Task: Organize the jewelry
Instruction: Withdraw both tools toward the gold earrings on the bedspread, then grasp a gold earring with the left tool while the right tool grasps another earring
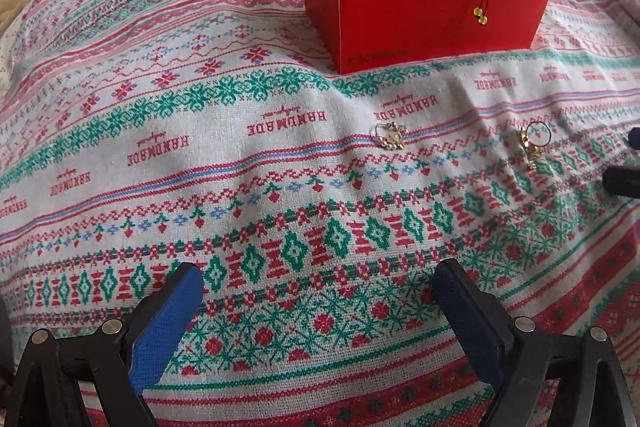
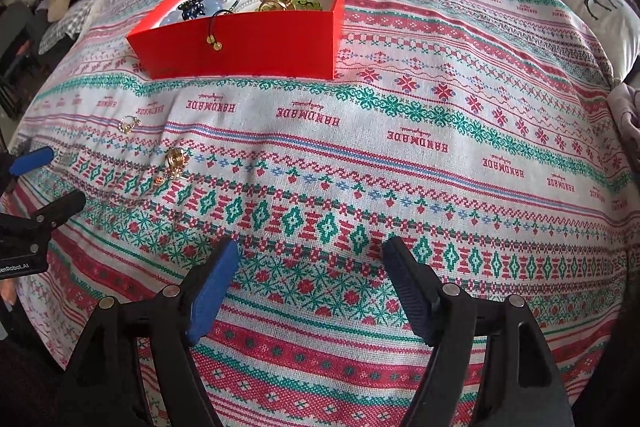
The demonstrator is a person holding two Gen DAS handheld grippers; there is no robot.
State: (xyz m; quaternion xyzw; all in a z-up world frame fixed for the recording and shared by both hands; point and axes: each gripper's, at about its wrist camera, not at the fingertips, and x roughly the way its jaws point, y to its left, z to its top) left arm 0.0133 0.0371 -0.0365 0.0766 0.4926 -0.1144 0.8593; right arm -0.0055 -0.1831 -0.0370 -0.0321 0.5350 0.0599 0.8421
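- While both grippers hovered with jaws wide and empty, two gold earrings lay on the tablecloth, well in front of the red box.
- Left gripper, right gripper: pinching one earring low and squarely would probably avoid snagging cloth.
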